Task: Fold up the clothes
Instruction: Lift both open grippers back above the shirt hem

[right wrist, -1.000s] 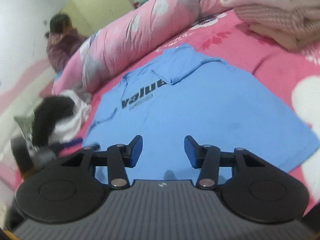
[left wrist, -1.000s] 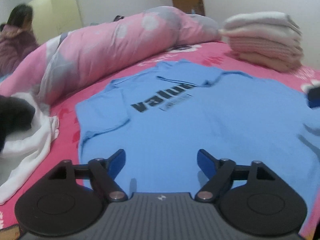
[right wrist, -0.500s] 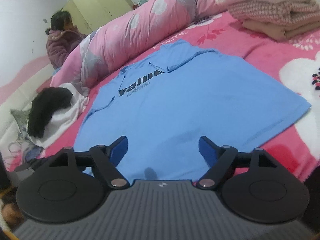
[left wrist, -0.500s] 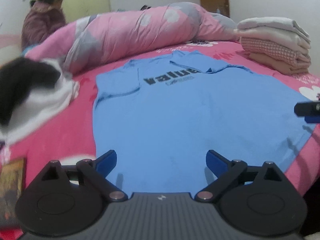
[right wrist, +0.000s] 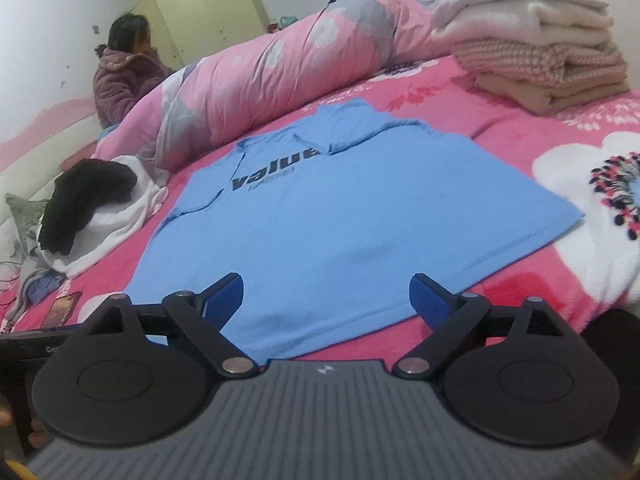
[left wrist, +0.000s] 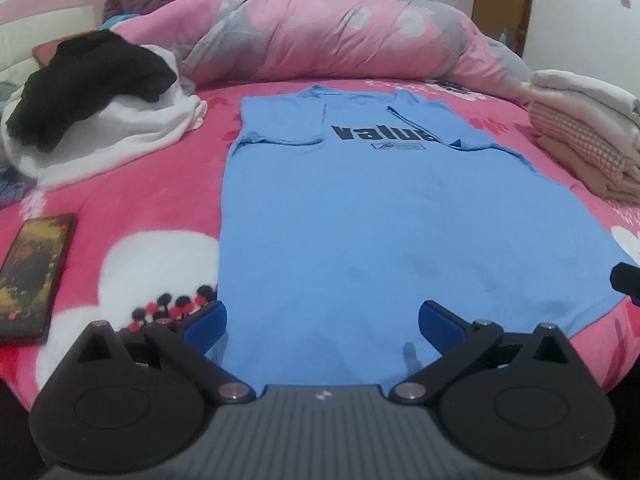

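Observation:
A light blue T-shirt with "value" printed on the chest lies flat on the pink bed, both sleeves folded in over the body, hem toward me. It also shows in the right wrist view. My left gripper is open and empty, just above the hem near its left corner. My right gripper is open and empty over the hem toward the right corner. A dark tip of the right gripper shows at the left view's right edge.
A rolled pink duvet lies behind the shirt. A folded stack of clothes sits at the right. A black and white clothes pile and a phone lie left. A person sits at the far left.
Both grippers have pulled back from over the shirt's body to its hem and opened wider. The shirt has not moved.

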The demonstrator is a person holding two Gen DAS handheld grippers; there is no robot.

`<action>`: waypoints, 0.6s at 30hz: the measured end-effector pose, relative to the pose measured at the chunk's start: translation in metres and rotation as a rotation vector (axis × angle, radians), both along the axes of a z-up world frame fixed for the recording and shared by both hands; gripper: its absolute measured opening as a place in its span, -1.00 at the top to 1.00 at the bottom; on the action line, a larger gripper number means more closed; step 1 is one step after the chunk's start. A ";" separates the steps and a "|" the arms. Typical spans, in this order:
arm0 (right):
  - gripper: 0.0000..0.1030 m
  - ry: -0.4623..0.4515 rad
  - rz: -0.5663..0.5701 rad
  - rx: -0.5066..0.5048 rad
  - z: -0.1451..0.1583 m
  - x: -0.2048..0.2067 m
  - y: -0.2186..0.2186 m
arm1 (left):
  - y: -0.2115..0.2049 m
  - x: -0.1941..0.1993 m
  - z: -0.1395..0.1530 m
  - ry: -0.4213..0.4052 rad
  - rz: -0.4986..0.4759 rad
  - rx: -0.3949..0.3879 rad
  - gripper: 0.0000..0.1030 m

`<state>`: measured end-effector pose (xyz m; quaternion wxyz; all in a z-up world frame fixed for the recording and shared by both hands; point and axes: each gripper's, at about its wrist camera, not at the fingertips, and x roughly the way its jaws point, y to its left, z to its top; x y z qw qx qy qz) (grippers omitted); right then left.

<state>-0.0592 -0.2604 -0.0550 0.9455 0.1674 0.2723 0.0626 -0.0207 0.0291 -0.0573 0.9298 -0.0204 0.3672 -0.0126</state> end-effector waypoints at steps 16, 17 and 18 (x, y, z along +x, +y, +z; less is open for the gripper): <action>-0.97 -0.149 -0.100 -0.091 0.019 -0.057 -0.002 | -0.031 -0.041 0.005 0.022 0.080 0.079 -0.99; -0.97 -0.162 -0.109 -0.101 0.020 -0.058 -0.002 | -0.032 -0.044 0.005 0.013 0.077 0.084 -0.99; -0.97 -0.174 -0.119 -0.110 0.022 -0.060 -0.002 | -0.032 -0.047 0.005 0.005 0.077 0.088 -0.99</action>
